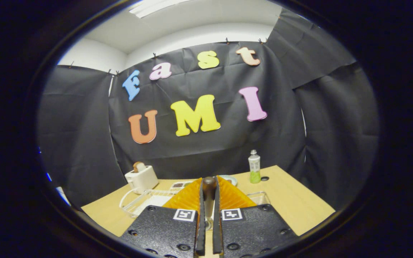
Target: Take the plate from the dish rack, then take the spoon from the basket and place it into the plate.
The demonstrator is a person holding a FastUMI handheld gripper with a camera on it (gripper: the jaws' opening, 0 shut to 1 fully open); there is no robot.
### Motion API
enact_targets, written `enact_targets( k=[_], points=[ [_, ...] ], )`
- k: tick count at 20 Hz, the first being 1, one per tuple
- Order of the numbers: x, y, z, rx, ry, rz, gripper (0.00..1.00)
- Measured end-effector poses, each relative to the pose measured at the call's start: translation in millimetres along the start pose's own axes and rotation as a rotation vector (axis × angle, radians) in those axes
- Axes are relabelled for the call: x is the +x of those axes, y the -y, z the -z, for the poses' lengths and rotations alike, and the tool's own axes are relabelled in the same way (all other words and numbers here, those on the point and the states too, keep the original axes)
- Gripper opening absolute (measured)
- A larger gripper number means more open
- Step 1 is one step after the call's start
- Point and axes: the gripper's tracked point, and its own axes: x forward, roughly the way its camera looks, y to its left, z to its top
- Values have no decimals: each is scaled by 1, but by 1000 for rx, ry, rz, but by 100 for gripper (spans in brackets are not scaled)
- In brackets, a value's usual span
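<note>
Wooden and pale, the bench (299,204) spreads out below the black cloth wall of the booth and carries everything else. On its near left part sits a white wire dish rack (145,202), partly hidden behind the gripper's left finger; whether anything stands in it cannot be told. Further back on the left stands a white toaster (142,179) with a brown piece poking out of its top slot. A small wire basket (259,197) rests just beyond the right finger, only its far corner showing. Behind the fingers, toward the middle of the bench, the rim of a pale plate (231,179) peeks out, lying flat. Near the far right edge a clear bottle (254,167) stands upright with green liquid in its lower part, and a small dark round cap (264,178) lies just beside it.

The gripper (209,200) has its jaws drawn close together, both fingers pressing on the spoon (209,191), which stands upright between them with its rounded dark brown wooden handle end rising just above the fingertips and its paler lower part running down between the pads.
</note>
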Motion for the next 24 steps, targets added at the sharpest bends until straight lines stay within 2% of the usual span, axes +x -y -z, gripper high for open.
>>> enact_targets(
  k=[7, 11, 16, 20, 24],
  points=[
    [3, -54, 94, 53, -102, -74, 13],
    [8, -79, 130, 114, -144, -95, 13],
    [12, -98, 156, 193, -181, -104, 15],
    [9, -113, 162, 206, -204, -142, 17],
    [6, -118, 156, 181, -184, -163, 22]
  ],
)
